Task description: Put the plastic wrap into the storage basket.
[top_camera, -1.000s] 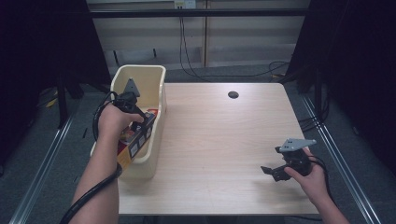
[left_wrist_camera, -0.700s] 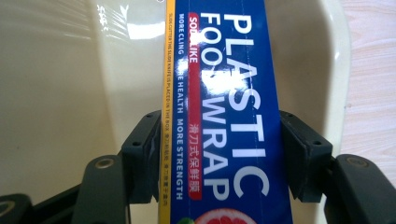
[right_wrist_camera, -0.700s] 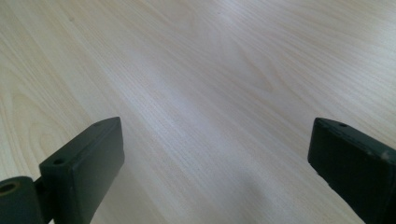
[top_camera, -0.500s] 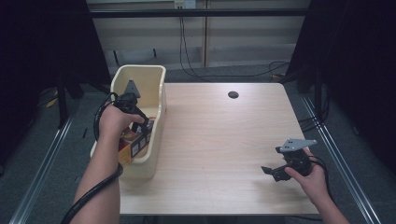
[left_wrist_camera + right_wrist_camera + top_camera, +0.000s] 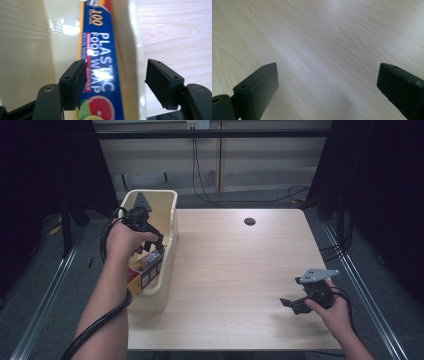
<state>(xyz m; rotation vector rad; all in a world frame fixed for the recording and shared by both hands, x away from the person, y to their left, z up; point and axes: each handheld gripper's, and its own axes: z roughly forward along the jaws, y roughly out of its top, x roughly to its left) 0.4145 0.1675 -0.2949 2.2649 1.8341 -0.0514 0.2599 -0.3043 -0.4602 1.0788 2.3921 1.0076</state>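
Since the plastic food wrap box [image 5: 105,75] stands on end inside the cream plastic bin [image 5: 167,215], leaning against the wall nearest the tabletop [image 5: 240,270], the left claw [image 5: 152,242] hangs just over it with its jaws pointing down. Those jaws have just been opening: the box is between them, one pad right beside its printed face, the other apart beyond the bin wall, so nothing is gripped. This looks like a release after setting the box in. At the near right of the tabletop, the right claw [image 5: 290,304] hovers low, spread wide and empty, apparently waiting.
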